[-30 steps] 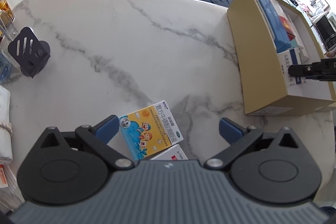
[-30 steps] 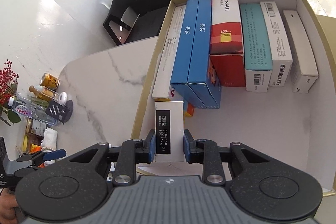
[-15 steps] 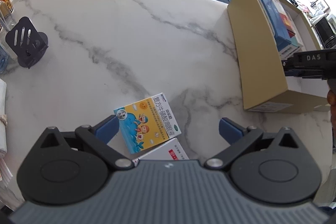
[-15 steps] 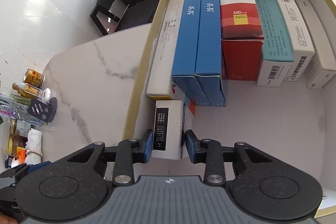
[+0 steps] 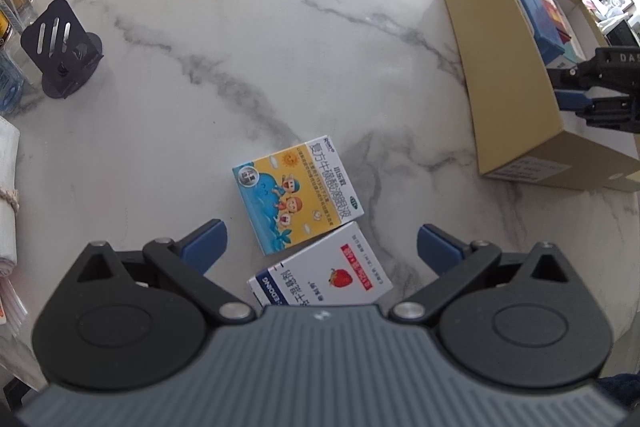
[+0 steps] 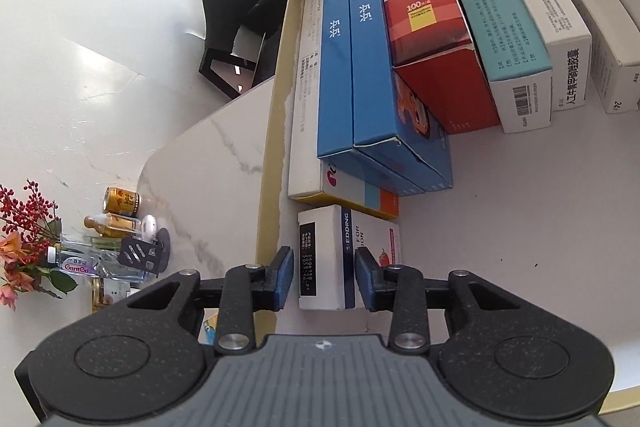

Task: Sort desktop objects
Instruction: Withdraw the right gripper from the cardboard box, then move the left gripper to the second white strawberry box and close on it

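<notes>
Left gripper: two blue fingertip pads on black linkage arms, silver pivot screws at the joints, two big black round housings lower left and lower right of the frame, each with a recessed circle. Grey ribbed body fills the bottom centre, small white logo on its top edge.

Right gripper: same build, black parts have a speckled finish, blue pads, silver screws, grey ribbed body with white logo. From the left wrist view it sits at the right edge, black with white letters "DA" visible.
</notes>
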`<action>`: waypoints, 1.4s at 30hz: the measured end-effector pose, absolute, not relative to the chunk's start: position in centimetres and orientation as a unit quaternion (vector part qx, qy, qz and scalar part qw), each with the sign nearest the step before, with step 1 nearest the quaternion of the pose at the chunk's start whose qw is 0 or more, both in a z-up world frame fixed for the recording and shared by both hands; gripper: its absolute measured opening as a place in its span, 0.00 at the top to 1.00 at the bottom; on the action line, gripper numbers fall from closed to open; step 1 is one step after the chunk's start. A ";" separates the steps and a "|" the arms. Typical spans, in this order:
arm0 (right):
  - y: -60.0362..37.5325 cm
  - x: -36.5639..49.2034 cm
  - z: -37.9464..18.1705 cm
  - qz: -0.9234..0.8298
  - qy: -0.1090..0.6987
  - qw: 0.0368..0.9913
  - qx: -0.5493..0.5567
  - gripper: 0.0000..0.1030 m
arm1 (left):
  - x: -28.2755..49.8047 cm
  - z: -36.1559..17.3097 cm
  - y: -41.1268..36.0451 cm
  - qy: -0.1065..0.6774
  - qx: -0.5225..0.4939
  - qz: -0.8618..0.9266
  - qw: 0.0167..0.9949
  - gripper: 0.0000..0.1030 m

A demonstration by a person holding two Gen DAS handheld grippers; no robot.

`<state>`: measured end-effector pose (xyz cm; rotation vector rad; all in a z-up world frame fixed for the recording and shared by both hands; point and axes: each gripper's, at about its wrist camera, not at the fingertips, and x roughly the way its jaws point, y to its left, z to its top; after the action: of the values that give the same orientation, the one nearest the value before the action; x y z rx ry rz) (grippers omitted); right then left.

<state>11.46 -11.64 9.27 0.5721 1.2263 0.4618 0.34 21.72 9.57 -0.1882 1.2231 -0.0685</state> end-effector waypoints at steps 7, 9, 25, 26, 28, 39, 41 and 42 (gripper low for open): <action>-11.8 11.0 11.4 0.221 0.539 0.769 0.263 0.63 | -1.3 8.0 20.9 0.586 -0.069 -0.051 0.806 0.00; -11.8 10.9 12.3 0.227 0.532 0.776 0.253 0.63 | -1.5 7.3 20.8 0.588 -0.065 -0.060 0.804 0.00; -10.5 10.3 15.9 0.267 0.502 0.791 0.226 0.61 | -2.3 3.5 20.1 0.604 0.022 -0.121 0.787 0.00; -10.5 10.2 15.9 0.269 0.502 0.791 0.226 0.61 | -2.3 3.5 20.0 0.604 0.026 -0.127 0.786 0.00; -10.2 10.0 16.1 0.273 0.501 0.790 0.224 0.61 | -2.4 3.6 20.0 0.606 0.017 -0.139 0.783 0.00; -8.7 9.3 16.8 0.297 0.494 0.791 0.204 0.58 | -3.7 5.6 15.1 0.599 -0.024 -0.262 0.756 0.00; -8.7 9.2 16.9 0.299 0.493 0.792 0.202 0.58 | -3.6 5.8 14.4 0.593 -0.009 -0.263 0.761 0.00; -8.7 9.2 16.9 0.299 0.493 0.792 0.200 0.58 | -3.5 5.8 14.1 0.589 0.002 -0.257 0.766 0.00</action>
<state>9.17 -8.72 16.92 0.4302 1.0611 0.6430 -3.50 14.07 5.85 0.0043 1.2788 -0.5584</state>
